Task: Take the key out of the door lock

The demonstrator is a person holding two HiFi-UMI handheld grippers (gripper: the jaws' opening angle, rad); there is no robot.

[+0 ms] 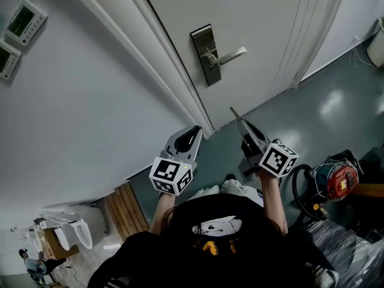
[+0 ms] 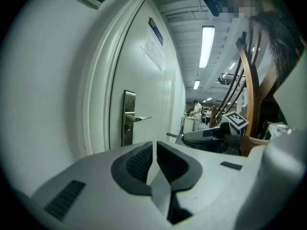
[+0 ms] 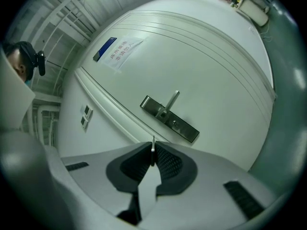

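**At the right gripper's tips: key held, well apart from the lock**

Closest to the head camera, the person's black shirt (image 1: 198, 251) fills the bottom of the view, and both forearms reach out from it toward the door. Just ahead, the right gripper (image 1: 242, 125) has its jaws pressed together on the key (image 3: 153, 145). The key is a thin, flat sliver of pale metal, seen edge-on between the ribbed dark pads. In the head view its slim blade sticks out past the fingertips, aimed up toward the door. To its left, near but not touching, the left gripper (image 1: 193, 132) has its jaws closed pad to pad with nothing between them.

On the grey-green floor (image 1: 336, 101) to the person's right stands a red and black machine (image 1: 339, 182) with a black hose looped beside it. To the left, near the wall's foot, lies a slatted wooden board (image 1: 127, 209).

Farther off stands the pale door (image 1: 258, 17). On it is a tall brushed-metal lock plate (image 1: 204, 62) with a lever handle (image 1: 231, 55) pointing right. A small round fitting sits on the plate beside the lever's root. The key is well apart from the plate. A printed notice (image 3: 117, 49) is fixed higher on the door. Left of the frame, far up the white wall, hang two small control panels (image 1: 24, 21).
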